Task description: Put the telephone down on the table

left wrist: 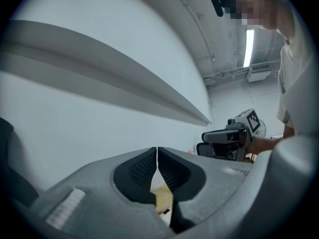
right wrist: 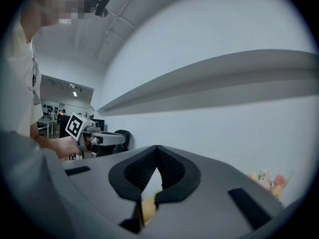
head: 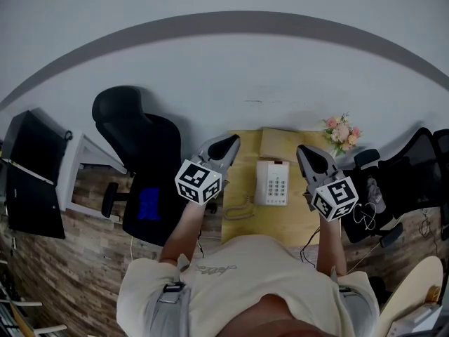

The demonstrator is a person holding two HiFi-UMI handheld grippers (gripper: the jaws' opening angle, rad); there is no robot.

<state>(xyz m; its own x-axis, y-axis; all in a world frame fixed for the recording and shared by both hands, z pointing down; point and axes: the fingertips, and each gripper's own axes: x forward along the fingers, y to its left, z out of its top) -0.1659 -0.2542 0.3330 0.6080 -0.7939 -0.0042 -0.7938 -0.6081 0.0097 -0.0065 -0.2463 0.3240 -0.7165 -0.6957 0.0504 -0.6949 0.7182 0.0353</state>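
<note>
Overhead view of a person holding two grippers level above a small wooden table (head: 247, 166) set against a pale wall. The left gripper (head: 230, 142) and right gripper (head: 304, 150) both have their jaws pressed fully together with nothing between them. The white telephone (head: 272, 182) already rests on the table, below and between the two pairs of jaws and touched by neither; neither gripper view shows it, only a sliver of tabletop under the closed tips. If the telephone has to be handled again, the shut jaws would knock it instead of taking hold, and could push it towards the table's edge. Its coiled cord (head: 238, 210) lies beneath the left jaws and looks likely to snag and drag the set. A tan box (head: 284, 144) sits beyond the telephone, pink flowers (head: 342, 130) stand just past the right jaws, and a black office chair (head: 137, 156) crowds the table outside the left jaws.
</note>
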